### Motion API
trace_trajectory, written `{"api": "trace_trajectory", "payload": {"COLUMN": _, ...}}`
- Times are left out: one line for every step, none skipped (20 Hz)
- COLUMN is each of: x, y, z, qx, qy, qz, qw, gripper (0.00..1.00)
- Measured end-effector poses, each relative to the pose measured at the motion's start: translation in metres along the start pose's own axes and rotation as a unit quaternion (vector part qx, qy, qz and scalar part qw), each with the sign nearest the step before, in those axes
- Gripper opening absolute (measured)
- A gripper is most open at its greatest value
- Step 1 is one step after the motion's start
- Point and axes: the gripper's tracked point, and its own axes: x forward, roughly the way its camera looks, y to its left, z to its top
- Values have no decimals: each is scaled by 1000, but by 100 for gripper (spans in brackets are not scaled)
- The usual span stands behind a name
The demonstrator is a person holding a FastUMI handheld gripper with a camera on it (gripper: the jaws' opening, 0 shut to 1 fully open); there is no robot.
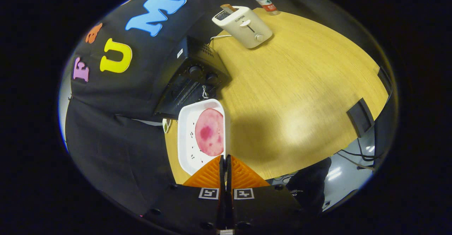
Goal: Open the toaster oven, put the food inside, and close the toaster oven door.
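A glossy white plastic tray [186, 136] is gripped at its rim by the ribbed orange plastic fingers [212, 173] of the gripper [225, 162], which are pressed together on it. A smooth, pink, mottled slice of meat [209, 131] is seen lying in the tray. At twelve o'clock beyond the tray, the toaster oven [192, 77] is cased in matt black metal. The table [300, 97] is finished in pale, fine-grained wood with a soft sheen. At one o'clock, the toaster [243, 26] is shelled in smooth cream plastic, and a clear plastic bottle [263, 1] stands beyond it.
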Motion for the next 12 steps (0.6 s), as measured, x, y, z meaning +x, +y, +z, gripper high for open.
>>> {"api": "trace_trajectory", "payload": {"x": 3, "y": 11, "z": -5, "qx": -5, "qy": 5, "qz": 6, "qw": 1000, "gripper": 2}}
{"api": "trace_trajectory", "payload": {"x": 6, "y": 20, "z": -11, "qx": -11, "qy": 10, "qz": 11, "qw": 1000, "gripper": 2}}
{"api": "trace_trajectory", "payload": {"x": 12, "y": 29, "z": -13, "qx": -17, "qy": 14, "qz": 14, "qw": 1000, "gripper": 2}}
{"api": "trace_trajectory", "payload": {"x": 20, "y": 38, "z": -15, "qx": -22, "qy": 19, "qz": 19, "qw": 999, "gripper": 2}}
{"api": "trace_trajectory", "payload": {"x": 27, "y": 46, "z": -16, "qx": -25, "qy": 22, "qz": 23, "qw": 999, "gripper": 2}}
{"api": "trace_trajectory", "payload": {"x": 33, "y": 55, "z": -18, "qx": -27, "qy": 26, "qz": 29, "qw": 999, "gripper": 2}}
{"api": "trace_trajectory", "payload": {"x": 40, "y": 63, "z": -18, "qx": -29, "qy": 30, "qz": 34, "qw": 999, "gripper": 2}}
{"api": "trace_trajectory", "payload": {"x": 47, "y": 71, "z": -19, "qx": -32, "qy": 34, "qz": 38, "qw": 998, "gripper": 2}}
{"api": "trace_trajectory", "payload": {"x": 54, "y": 78, "z": -20, "qx": -34, "qy": 37, "qz": 40, "qw": 998, "gripper": 2}}
{"api": "trace_trajectory", "payload": {"x": 62, "y": 83, "z": -19, "qx": -36, "qy": 42, "qz": 42, "qw": 998, "gripper": 2}}
{"api": "trace_trajectory", "payload": {"x": 68, "y": 87, "z": -20, "qx": -35, "qy": 47, "qz": 43, "qw": 997, "gripper": 1}}
{"api": "trace_trajectory", "payload": {"x": 77, "y": 91, "z": -21, "qx": -34, "qy": 52, "qz": 42, "qw": 997, "gripper": 2}}
